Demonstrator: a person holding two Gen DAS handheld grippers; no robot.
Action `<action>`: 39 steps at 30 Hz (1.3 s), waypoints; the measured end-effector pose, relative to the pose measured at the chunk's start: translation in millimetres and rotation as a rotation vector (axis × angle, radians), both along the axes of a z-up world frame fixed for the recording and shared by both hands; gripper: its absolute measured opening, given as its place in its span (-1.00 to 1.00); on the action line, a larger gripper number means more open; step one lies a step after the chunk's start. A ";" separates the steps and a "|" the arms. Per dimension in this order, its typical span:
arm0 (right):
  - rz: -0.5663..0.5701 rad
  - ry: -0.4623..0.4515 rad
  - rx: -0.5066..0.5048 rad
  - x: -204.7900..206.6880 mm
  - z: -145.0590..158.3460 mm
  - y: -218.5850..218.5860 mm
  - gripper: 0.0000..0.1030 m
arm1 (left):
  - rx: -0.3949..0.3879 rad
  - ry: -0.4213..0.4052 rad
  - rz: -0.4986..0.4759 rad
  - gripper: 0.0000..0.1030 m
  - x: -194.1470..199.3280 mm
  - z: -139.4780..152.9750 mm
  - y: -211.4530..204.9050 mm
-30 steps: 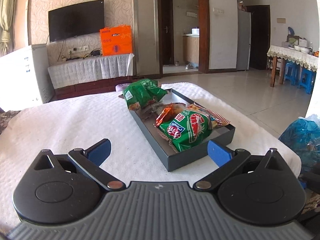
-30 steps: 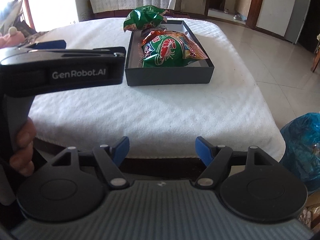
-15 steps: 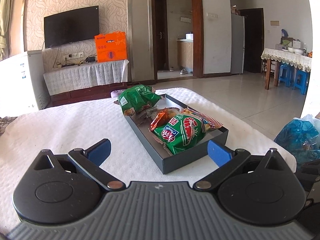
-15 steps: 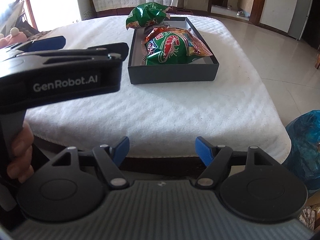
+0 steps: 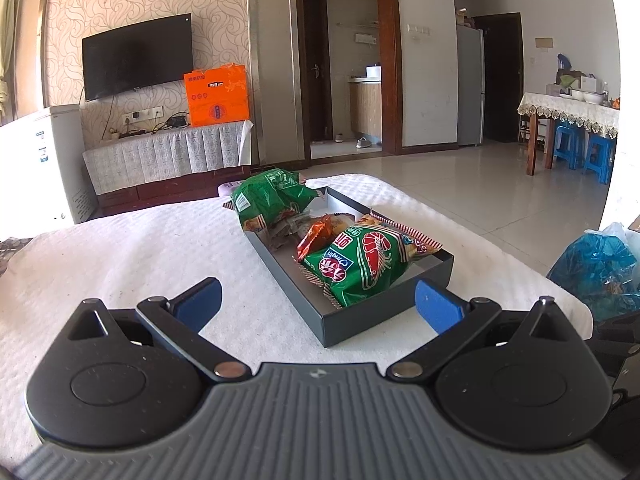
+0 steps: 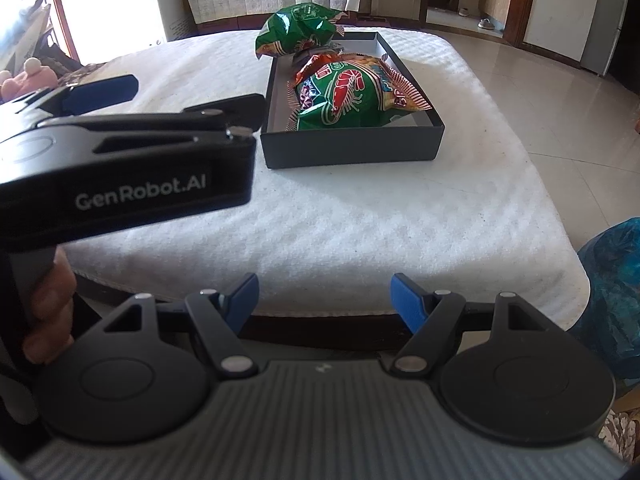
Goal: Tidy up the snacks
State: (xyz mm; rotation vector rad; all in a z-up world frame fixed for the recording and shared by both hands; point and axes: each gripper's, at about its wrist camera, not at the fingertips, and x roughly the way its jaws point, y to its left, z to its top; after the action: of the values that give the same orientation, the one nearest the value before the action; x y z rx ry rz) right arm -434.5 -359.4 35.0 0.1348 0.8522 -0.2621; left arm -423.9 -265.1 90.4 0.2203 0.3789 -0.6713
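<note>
A dark grey tray (image 5: 372,316) (image 6: 352,146) stands on a table under a white cloth (image 5: 140,256) (image 6: 360,224). In it lie a green shrimp-snack bag (image 5: 360,268) (image 6: 348,96), a small orange packet (image 5: 316,234) and, at the far end, a second green bag (image 5: 272,198) (image 6: 298,32) leaning over the rim. My left gripper (image 5: 318,304) hangs open in front of the tray's near corner, holding nothing. My right gripper (image 6: 324,300) is open and empty at the table's near edge, well short of the tray. The left gripper's black body (image 6: 120,172) fills the left of the right wrist view, with a person's hand (image 6: 48,312) on its handle.
A blue plastic bag (image 5: 596,264) (image 6: 612,292) sits on the floor right of the table. Beyond are a wall TV (image 5: 136,56), an orange box (image 5: 218,96) on a covered bench, a white freezer (image 5: 40,160), and a dining table with blue stools (image 5: 580,152).
Both views have tipped upward a little, so the tray sits lower in frame. Neither gripper has changed its opening, and the snacks have not moved.
</note>
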 end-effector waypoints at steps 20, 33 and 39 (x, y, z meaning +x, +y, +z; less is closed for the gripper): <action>0.004 0.005 -0.002 1.2 -0.3 0.3 0.45 | 0.003 0.007 -0.006 1.00 1.2 -2.2 -0.6; -0.010 -0.020 -0.010 -1.4 1.4 0.6 0.45 | 0.012 0.016 0.000 1.00 4.7 -3.4 0.5; -0.017 -0.084 -0.031 -3.2 6.8 2.0 0.45 | 0.024 0.008 0.026 1.00 5.0 -1.0 9.9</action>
State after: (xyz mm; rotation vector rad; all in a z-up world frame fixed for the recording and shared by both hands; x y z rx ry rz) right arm -437.7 -357.3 41.8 0.1233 0.7641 -0.2831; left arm -418.9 -255.2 89.4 0.2349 0.3964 -0.6425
